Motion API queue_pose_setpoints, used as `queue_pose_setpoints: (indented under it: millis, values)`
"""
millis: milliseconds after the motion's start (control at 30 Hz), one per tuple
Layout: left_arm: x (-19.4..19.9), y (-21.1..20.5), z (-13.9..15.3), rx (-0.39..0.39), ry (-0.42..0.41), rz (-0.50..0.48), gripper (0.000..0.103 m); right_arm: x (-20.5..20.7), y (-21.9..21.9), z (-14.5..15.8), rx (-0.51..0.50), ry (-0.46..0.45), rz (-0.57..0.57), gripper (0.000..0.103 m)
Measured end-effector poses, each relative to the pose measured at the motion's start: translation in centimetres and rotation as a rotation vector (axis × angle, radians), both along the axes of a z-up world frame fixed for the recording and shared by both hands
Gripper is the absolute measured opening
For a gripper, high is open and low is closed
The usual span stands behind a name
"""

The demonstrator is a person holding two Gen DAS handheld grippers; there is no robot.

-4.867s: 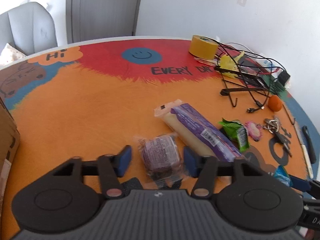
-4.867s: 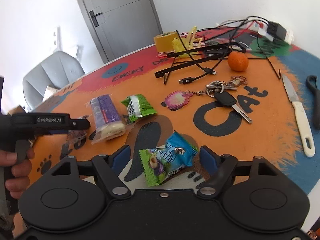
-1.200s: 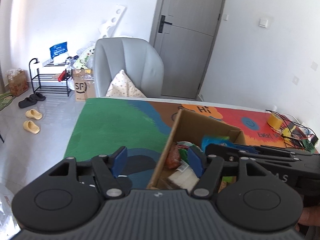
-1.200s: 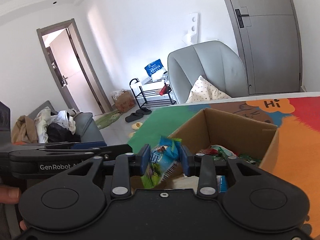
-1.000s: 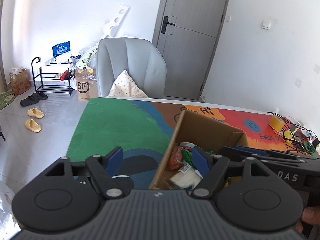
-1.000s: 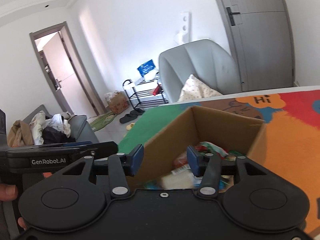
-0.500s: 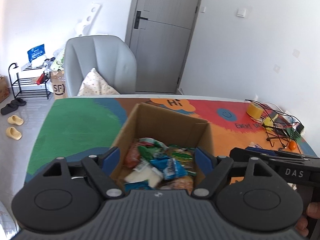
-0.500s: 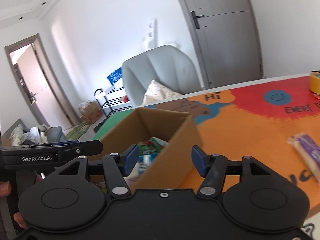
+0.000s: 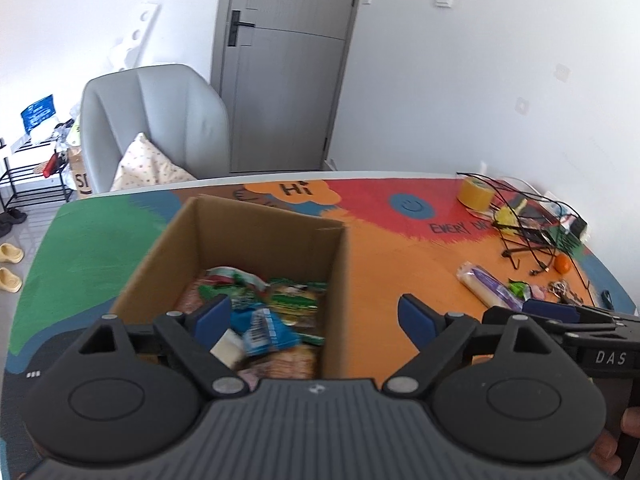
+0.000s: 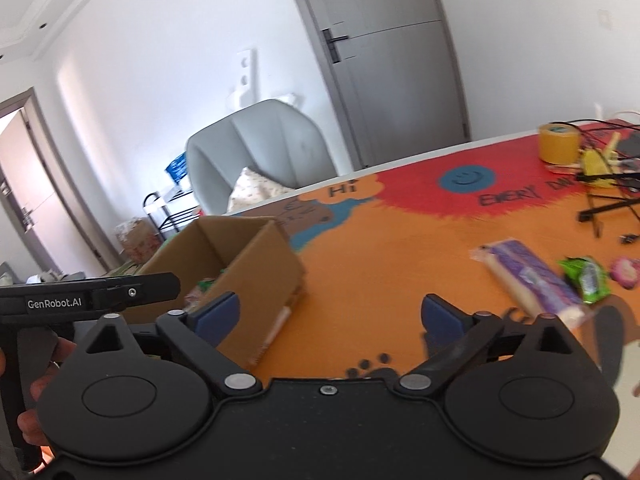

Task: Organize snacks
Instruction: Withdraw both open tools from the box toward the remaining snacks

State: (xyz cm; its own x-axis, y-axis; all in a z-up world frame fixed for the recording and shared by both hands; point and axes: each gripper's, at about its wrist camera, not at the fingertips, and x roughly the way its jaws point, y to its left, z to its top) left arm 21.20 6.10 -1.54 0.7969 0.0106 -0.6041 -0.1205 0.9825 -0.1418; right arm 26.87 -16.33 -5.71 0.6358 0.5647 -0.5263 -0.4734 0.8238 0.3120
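Note:
An open cardboard box (image 9: 336,276) (image 10: 264,264) stands on the painted table, with several snack packets (image 9: 272,320) piled inside. My left gripper (image 9: 314,318) hovers over the box's right wall, its jaws opening with nothing held between them. My right gripper (image 10: 332,314) is over the orange tabletop just right of the box, jaws opening wide and empty. A purple-and-cream snack bar (image 10: 536,280) (image 9: 488,290) and a small green packet (image 10: 586,278) (image 9: 518,289) lie on the table further right.
Yellow tape roll (image 9: 474,196) (image 10: 558,142), tangled black cables and a wire stand (image 9: 528,232), an orange (image 9: 563,265), keys (image 9: 562,290) and a pink charm (image 10: 626,272) crowd the table's right side. A grey chair (image 9: 160,120) with a cushion sits behind the table.
The right gripper let a blue-green packet fall into the box and its jaws spread wide. Both grippers swung right, from the box toward the orange part of the table. The left jaws widened.

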Motion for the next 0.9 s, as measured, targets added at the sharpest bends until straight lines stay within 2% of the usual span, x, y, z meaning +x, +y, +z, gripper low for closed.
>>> queue_pose_setpoints:
  millis: [100, 567, 900]
  values:
    - [0.6, -1.6, -0.2, 0.011, 0.005, -0.024, 0.089, 0.1, -1.7, -0.3, 0.001, 0.008, -0.037, 0.103]
    - [3.5, -9.0, -1.5, 0.076, 0.017, -0.110, 0.089, 0.1, -7.6, -1.7, -0.090, -0.007, -0.202, 0.103]
    - [6.0, -14.2, -2.8, 0.097, 0.018, -0.124, 0.089, 1.6, -11.8, -2.8, -0.084, -0.003, -0.339, 0.103]
